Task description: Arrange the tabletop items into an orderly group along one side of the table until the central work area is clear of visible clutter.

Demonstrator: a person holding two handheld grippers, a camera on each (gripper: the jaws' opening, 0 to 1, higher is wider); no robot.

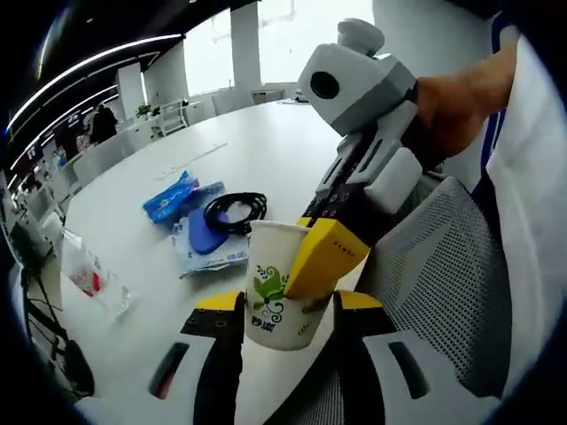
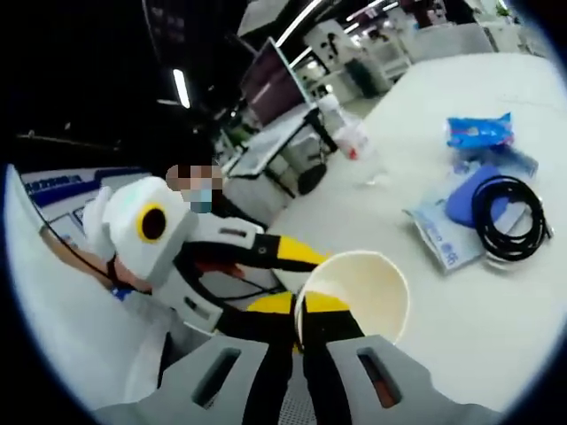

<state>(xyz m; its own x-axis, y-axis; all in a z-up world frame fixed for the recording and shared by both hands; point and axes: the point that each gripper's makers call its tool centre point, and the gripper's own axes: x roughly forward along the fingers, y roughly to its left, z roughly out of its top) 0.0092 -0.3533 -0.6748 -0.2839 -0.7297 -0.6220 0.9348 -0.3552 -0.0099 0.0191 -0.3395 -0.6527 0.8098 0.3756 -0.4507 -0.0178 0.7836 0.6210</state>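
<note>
The right gripper [image 1: 323, 257] pinches the rim of a green-printed paper cup [image 1: 282, 292], writing unreadable, between the left gripper's [image 1: 288, 310] open jaws.

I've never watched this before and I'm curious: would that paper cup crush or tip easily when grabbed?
Probably. The paper cup looks thin-walled and, seen in the right gripper view, open and empty, so likely light and easily dented. The right gripper pinches only its rim, so it may flex there. Standing alone, a nudge could tip it.

My windows [image 1: 266, 35] blaze white, ceiling strips [image 2: 182, 87] glare (edges bend badly), and my table [image 1: 266, 150] looks evenly lit.
</note>
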